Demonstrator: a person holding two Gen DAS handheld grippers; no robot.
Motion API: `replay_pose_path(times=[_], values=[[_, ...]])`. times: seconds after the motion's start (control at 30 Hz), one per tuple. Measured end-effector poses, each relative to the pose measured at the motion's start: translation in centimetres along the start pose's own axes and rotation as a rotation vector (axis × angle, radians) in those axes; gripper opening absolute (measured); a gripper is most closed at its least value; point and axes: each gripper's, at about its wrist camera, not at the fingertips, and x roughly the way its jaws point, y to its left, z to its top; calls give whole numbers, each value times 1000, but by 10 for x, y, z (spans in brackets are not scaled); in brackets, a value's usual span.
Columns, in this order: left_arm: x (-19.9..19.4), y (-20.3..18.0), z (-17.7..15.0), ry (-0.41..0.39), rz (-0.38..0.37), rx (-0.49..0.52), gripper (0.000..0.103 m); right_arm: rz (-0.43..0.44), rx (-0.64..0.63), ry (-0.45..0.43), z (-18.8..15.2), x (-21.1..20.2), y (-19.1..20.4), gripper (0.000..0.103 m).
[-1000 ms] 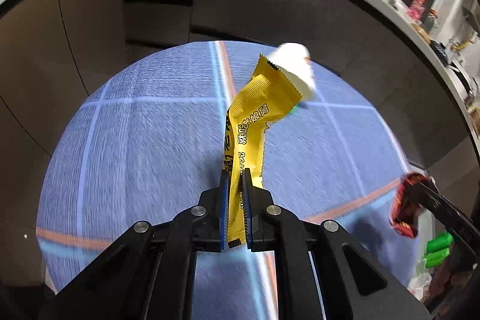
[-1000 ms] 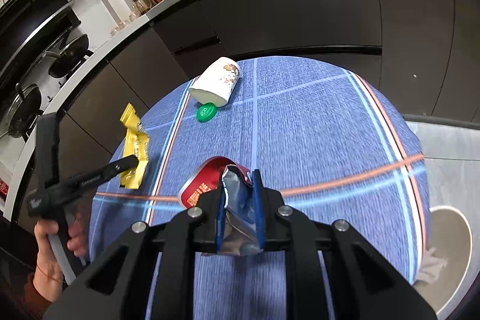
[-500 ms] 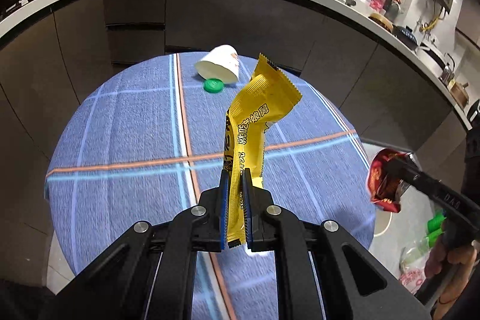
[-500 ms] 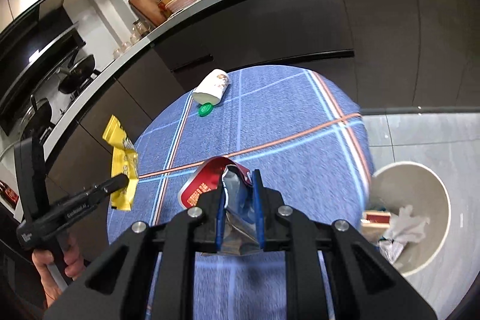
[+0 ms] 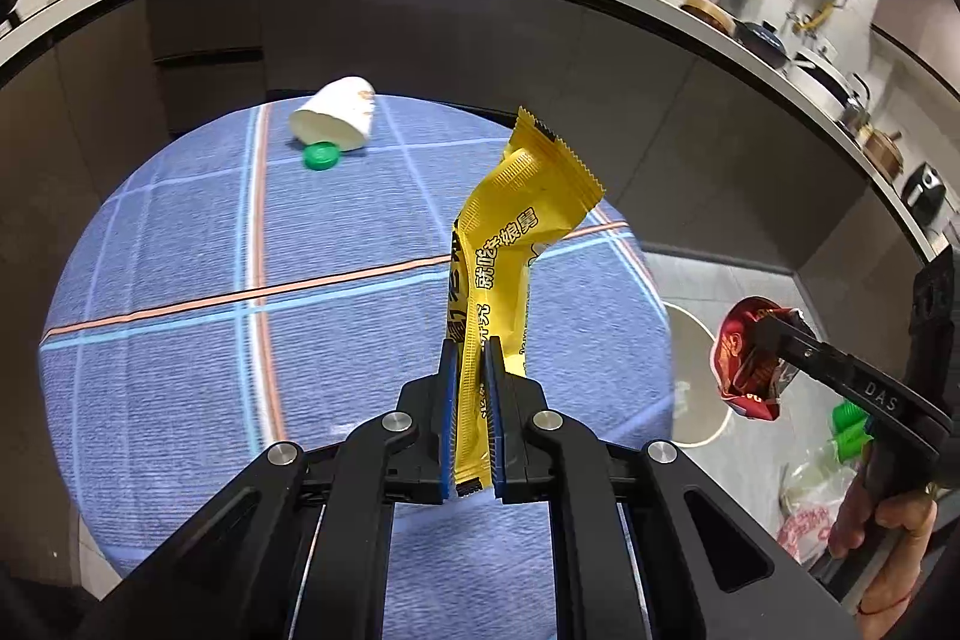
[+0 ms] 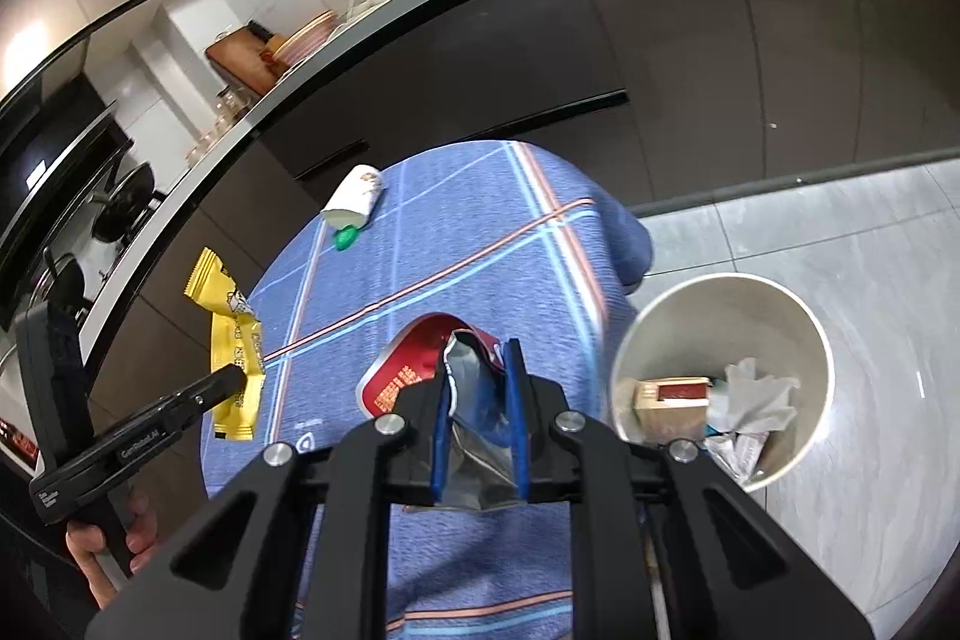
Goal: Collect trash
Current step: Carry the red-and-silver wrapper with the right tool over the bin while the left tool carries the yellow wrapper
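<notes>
My left gripper [image 5: 468, 358] is shut on a yellow snack wrapper [image 5: 510, 244], which stands up from the jaws above the blue checked tablecloth [image 5: 180, 340]. In the right wrist view that yellow wrapper [image 6: 231, 340] hangs at the left. My right gripper [image 6: 480, 358] is shut on a crumpled red and silver wrapper [image 6: 414, 370]; the left wrist view shows this red wrapper [image 5: 747, 370] at the right, held off the table's edge. A white bin [image 6: 804, 316] on the floor to the right holds a box and crumpled paper.
A tipped white paper cup [image 5: 336, 118] and a green bottle cap [image 5: 321, 156] lie at the far side of the table. Dark cabinets under a curved counter stand behind. Green bottles [image 5: 849, 427] and a bag lie on the floor at the right.
Both grippers have swung to the right with their wrappers held. The bin has come fully into the right wrist view, and the cup and cap have slid leftward.
</notes>
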Motion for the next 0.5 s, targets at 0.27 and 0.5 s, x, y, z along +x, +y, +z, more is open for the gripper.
replay_pose_path(times=[0.27, 0.5], values=[[13, -30, 2, 21, -43, 61, 8, -23, 40, -15, -3, -12, -25, 17], [23, -54, 3, 35, -59, 106, 8, -34, 76, -24, -4, -15, -46, 17]])
